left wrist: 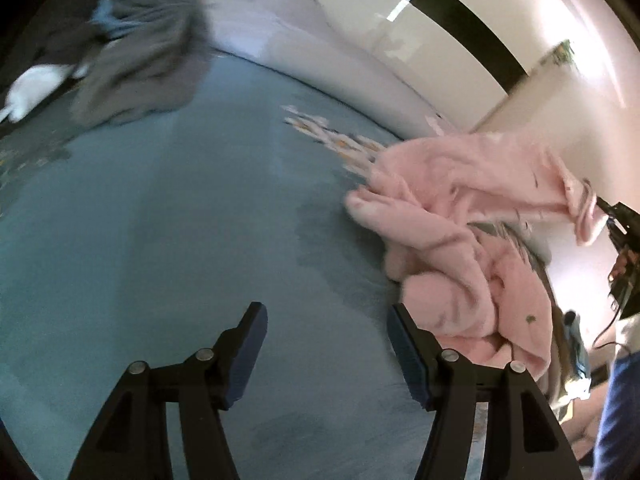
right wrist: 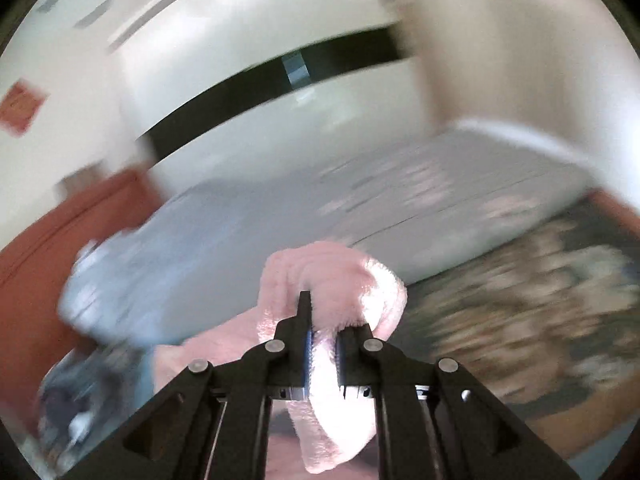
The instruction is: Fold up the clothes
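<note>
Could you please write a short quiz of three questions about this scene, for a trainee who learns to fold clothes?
1. True or false: the left gripper has cloth between its fingers.
2. Which garment does the right gripper hold? A) the pink garment B) the grey garment C) a white sock
3. Fill in: the grey garment lies on the ______ bedspread.

Key:
1. False. Its jaws stand apart over bare bedspread, and the pink garment lies beside its right finger, not between.
2. A. The right wrist view shows pink fleece pinched between the shut fingers.
3. Blue.
</note>
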Tool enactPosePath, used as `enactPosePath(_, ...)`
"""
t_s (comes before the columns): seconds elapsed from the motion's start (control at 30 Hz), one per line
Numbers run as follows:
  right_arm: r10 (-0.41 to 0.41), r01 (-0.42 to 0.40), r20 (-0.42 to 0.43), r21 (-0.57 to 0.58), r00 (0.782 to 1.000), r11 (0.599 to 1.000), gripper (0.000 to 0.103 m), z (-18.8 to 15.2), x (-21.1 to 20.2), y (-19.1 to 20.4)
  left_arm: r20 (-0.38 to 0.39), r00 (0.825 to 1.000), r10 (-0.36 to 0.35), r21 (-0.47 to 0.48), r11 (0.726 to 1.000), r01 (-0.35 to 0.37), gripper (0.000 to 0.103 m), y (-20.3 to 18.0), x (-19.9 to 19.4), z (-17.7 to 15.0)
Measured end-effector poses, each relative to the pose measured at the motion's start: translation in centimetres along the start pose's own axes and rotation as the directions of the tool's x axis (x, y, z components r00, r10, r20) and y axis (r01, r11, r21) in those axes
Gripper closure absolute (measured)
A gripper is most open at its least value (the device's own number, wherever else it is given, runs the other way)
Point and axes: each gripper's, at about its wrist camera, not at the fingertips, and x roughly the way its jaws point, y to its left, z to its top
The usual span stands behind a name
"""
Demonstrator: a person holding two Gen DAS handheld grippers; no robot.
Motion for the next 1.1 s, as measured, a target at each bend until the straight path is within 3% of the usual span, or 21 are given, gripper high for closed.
enactPosePath(0.1,-0.127,0.126,0.000,0.100,0.992,0.987,0.094,1.2,-1.2,-6.6,-0.032,0.999,-0.020,0.029,0.999,0.021,0.036,-1.2,1.6,0.5)
enactPosePath(0.2,-0.227,0.231,-0.048,0.099,0.973,0.968,0.094,0.6,-1.1,-10.3,-0.075,0.995,-0.063,0.018,0.998,0.065,0.036,-2.4,3.4,0.6)
enactPosePath(0.4,-0.239,0.266,-0.188,0.130,0.953,0.955,0.094,-3.1,1.3,-14.2,-0.128,0.988,-0.088,0.017,0.996,0.091,0.036,-3.8,6.0,0.6)
enactPosePath(0.5,-0.208,0.234,-0.232,0.089,0.950,0.968,0.091,-4.5,2.1,-13.7,-0.131,0.985,-0.112,0.012,0.993,0.114,0.039,-4.6,6.4,0.4)
enactPosePath(0.57,-0.193,0.209,-0.247,0.041,0.950,0.977,0.091,-5.0,2.6,-12.2,-0.135,0.983,-0.124,0.006,0.992,0.126,0.055,-5.0,6.7,0.3)
enactPosePath(0.6,-0.188,0.195,-0.253,0.002,0.949,0.981,0.084,-5.1,2.6,-11.1,-0.137,0.982,-0.130,0.002,0.991,0.131,0.064,-5.3,6.9,0.3)
enactPosePath(0.63,-0.186,0.182,-0.259,-0.037,0.948,0.983,0.067,-5.2,2.6,-10.0,-0.139,0.983,-0.119,0.011,0.993,0.121,0.075,-5.6,7.1,0.2)
enactPosePath(0.7,-0.179,0.154,-0.269,-0.111,0.947,0.982,0.043,-5.6,2.3,-7.8,-0.128,0.987,-0.094,0.025,0.995,0.098,0.078,-6.1,7.1,0.3)
enactPosePath(0.77,-0.185,0.142,-0.267,-0.172,0.946,0.975,0.042,-6.1,1.9,-6.1,-0.093,0.992,-0.085,0.021,0.996,0.087,0.092,-6.1,6.5,0.4)
enactPosePath(0.8,-0.191,0.142,-0.267,-0.194,0.945,0.971,0.042,-6.5,1.6,-5.5,-0.076,0.994,-0.080,0.019,0.997,0.081,0.094,-6.1,6.2,0.4)
enactPosePath(1.1,-0.110,0.045,-0.292,-0.219,0.950,0.975,0.041,-9.4,-2.0,-2.4,0.146,0.987,-0.071,-0.130,0.987,0.090,0.097,-0.6,0.1,4.6)
